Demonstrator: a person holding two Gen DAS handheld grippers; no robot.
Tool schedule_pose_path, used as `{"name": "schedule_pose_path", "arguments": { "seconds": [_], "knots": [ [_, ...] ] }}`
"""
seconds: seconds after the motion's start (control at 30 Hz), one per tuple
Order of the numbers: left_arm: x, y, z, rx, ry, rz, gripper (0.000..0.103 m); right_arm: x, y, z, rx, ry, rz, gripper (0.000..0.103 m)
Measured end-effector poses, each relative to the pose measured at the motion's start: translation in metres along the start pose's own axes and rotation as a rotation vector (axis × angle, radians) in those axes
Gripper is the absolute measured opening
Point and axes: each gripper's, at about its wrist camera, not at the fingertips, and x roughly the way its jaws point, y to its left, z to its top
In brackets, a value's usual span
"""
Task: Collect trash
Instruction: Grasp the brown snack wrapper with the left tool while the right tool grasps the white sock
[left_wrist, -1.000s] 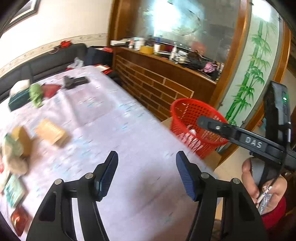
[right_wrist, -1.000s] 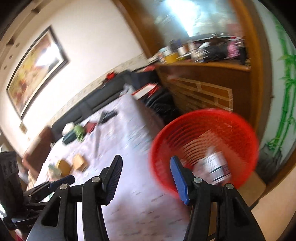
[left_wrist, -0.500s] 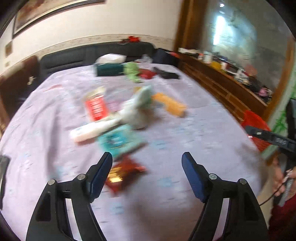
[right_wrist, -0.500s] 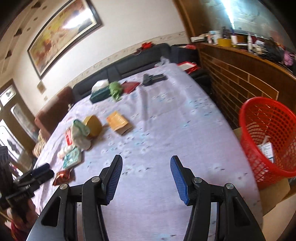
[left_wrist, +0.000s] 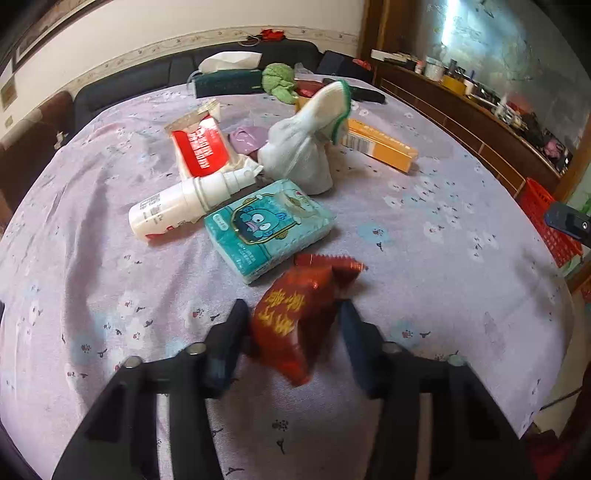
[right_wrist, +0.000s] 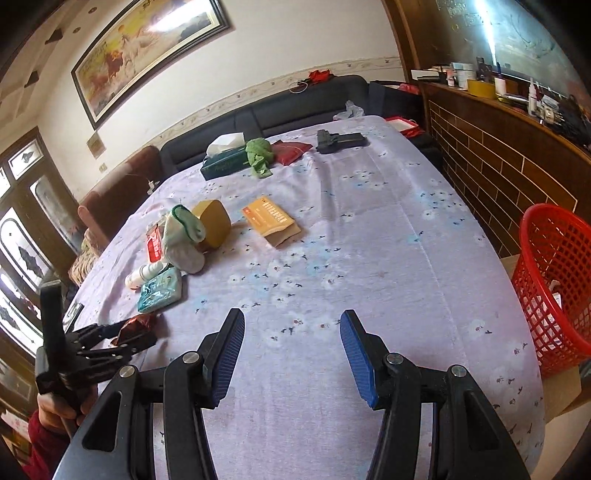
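Note:
A crumpled red snack wrapper (left_wrist: 295, 314) with gold writing lies on the lilac flowered tablecloth (left_wrist: 443, 258) near its front edge. My left gripper (left_wrist: 292, 308) straddles it and its jaws are closing, with both pads meeting the wrapper's sides. The right wrist view shows that same left gripper (right_wrist: 136, 332) at the lower left, wrapper (right_wrist: 138, 325) between its fingers. My right gripper (right_wrist: 292, 317) hangs open over bare cloth, holding nothing. A red mesh basket (right_wrist: 554, 280) stands off the table's right edge with some packaging inside.
Behind the wrapper lie a teal tissue pack (left_wrist: 269, 225), a white bottle (left_wrist: 177, 206), a red-and-white packet (left_wrist: 199, 147), a bunched white cloth (left_wrist: 306, 147) and an orange box (left_wrist: 380, 144). A dark tissue box (left_wrist: 225, 81) and a black sofa (left_wrist: 129, 85) sit at the back.
The left gripper swung from the basket side across to the pile, dropped onto the red wrapper and narrowed around it. The right gripper turned away from the basket toward the table.

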Motion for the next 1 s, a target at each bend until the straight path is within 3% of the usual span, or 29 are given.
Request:
{"name": "schedule_pose_path", "arguments": {
  "seconds": [0.13,0.37,0.57,0.83,0.9,0.93,1.0],
  "knots": [
    [-0.007,0.003,-0.001,-0.024,-0.045,0.016,0.037,0.011,0.022,0.013,-0.023,0.023,0.062,0.058],
    [-0.026,0.022,-0.003,-0.115,-0.157,-0.001,0.037,0.057,0.082,0.035,-0.077,0.071,0.159,0.061],
    [-0.037,0.032,-0.006,-0.172,-0.221,0.036,0.037,0.121,0.125,0.05,-0.09,0.122,0.128,0.061],
    [-0.04,0.028,-0.008,-0.156,-0.247,0.042,0.037,0.18,0.147,0.067,-0.05,0.153,0.072,0.061],
    [-0.04,0.026,-0.008,-0.145,-0.248,0.045,0.037,0.189,0.149,0.064,-0.067,0.166,0.044,0.038],
    [-0.04,0.026,-0.009,-0.143,-0.251,0.046,0.037,0.191,0.148,0.063,-0.068,0.175,0.049,0.019],
    [-0.04,0.026,-0.008,-0.138,-0.255,0.052,0.037,0.183,0.142,0.061,-0.047,0.154,0.06,0.016]
  ]
}}
